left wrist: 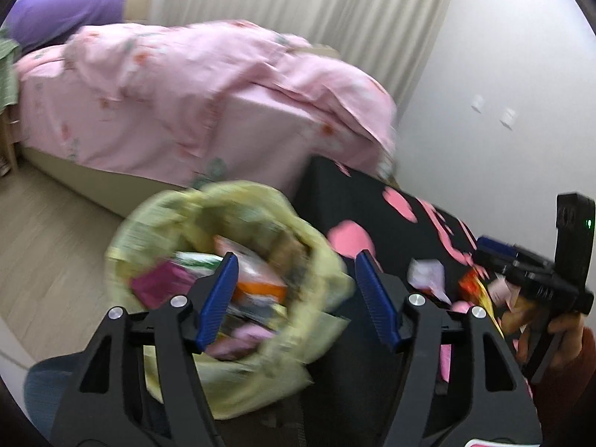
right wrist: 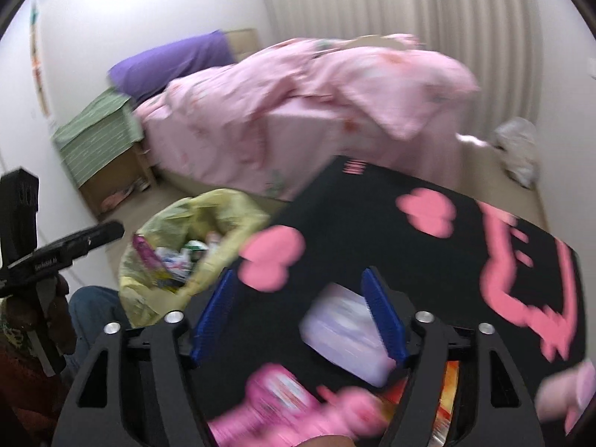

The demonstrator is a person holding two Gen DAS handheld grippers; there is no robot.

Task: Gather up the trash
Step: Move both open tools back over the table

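Right gripper (right wrist: pixel 298 316), jaws wide and empty, frames the pale lilac plastic packet (right wrist: pixel 342 335) at twelve o'clock, lying crosswise

Both wrist cams look down-fwd, close over table (right wrist: pixel 372 201); share bag (left wrist: pixel 223 260), bed (left wrist: pixel 186 85).

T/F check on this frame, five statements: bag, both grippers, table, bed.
1. The yellow trash bag is empty. False: it holds wrappers and packets.
2. The left gripper is open with nothing between its pads. True.
3. The right gripper is clamped shut. False: its jaws stand open over a pale lilac packet.
4. The table cover is black with pink shapes. True.
5. The bed has a blue quilt. False: the quilt is pink.
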